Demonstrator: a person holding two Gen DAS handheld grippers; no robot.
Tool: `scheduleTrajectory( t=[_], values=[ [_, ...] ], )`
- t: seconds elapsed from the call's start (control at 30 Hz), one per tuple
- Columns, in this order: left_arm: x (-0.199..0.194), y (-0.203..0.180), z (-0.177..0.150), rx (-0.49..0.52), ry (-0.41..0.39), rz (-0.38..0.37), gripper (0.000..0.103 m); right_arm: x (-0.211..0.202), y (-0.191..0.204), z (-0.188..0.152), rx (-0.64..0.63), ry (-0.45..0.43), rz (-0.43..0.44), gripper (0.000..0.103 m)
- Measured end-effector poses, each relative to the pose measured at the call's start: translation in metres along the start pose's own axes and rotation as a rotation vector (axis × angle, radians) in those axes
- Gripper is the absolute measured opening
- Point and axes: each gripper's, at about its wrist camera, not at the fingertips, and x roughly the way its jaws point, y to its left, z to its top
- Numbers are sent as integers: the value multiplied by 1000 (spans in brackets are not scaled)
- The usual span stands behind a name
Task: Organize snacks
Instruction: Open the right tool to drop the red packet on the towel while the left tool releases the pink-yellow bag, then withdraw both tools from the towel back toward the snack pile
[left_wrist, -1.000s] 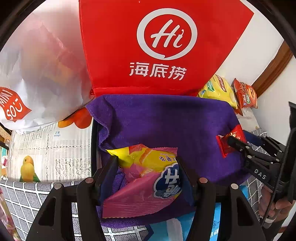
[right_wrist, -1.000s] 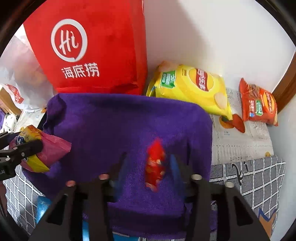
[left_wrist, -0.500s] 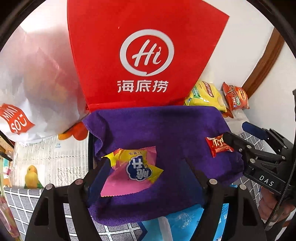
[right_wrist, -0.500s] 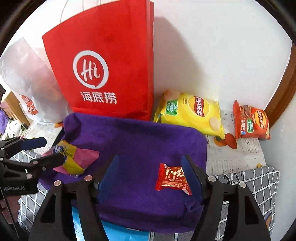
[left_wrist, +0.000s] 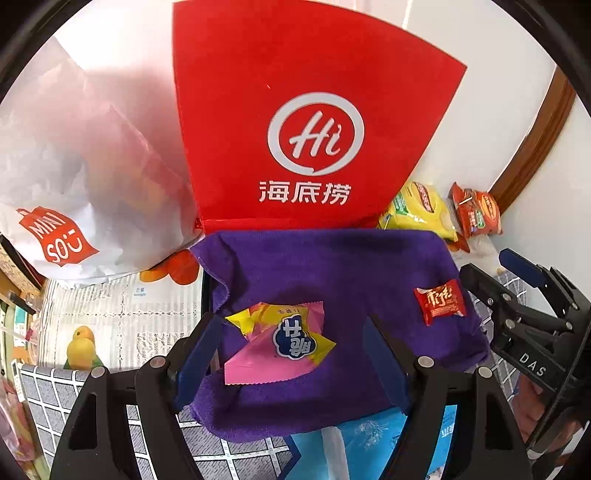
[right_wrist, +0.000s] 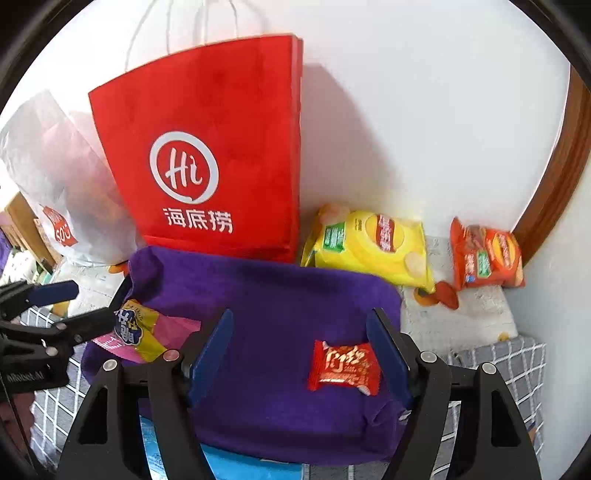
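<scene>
A pink and yellow snack packet (left_wrist: 277, 341) lies on the left part of a purple cloth (left_wrist: 332, 266); it also shows in the right wrist view (right_wrist: 144, 334). A small red snack packet (left_wrist: 439, 302) lies on the cloth's right part, also in the right wrist view (right_wrist: 343, 365). My left gripper (left_wrist: 293, 354) is open and empty, just behind the pink packet. My right gripper (right_wrist: 301, 349) is open and empty, with the red packet between its fingers' line, near the right finger.
A tall red paper bag (right_wrist: 207, 155) stands behind the cloth against the white wall. A white plastic bag (left_wrist: 74, 177) stands to its left. A yellow chip bag (right_wrist: 373, 247) and an orange chip bag (right_wrist: 487, 254) lie at the back right. A blue pack (left_wrist: 369, 439) pokes out under the cloth's front.
Both grippers have opened and drawn back. The pink packet and the red packet were let go and now lie on the purple cloth.
</scene>
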Motion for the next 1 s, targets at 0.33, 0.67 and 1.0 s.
scheduleTrajectory(
  t=[0.33,0.67,1.0],
  values=[
    [-23,2,-5,-82,-10,-61,76,-36,4,-17,-3,-22,-28,74],
    [-80,-34,-15,56,-83,-123,77,-103,-29,-74,153,-6,8,74],
    [-131,-44,-67,119,-105,-108,77,-159,-25,-139,172,-43,-38,74]
  ],
)
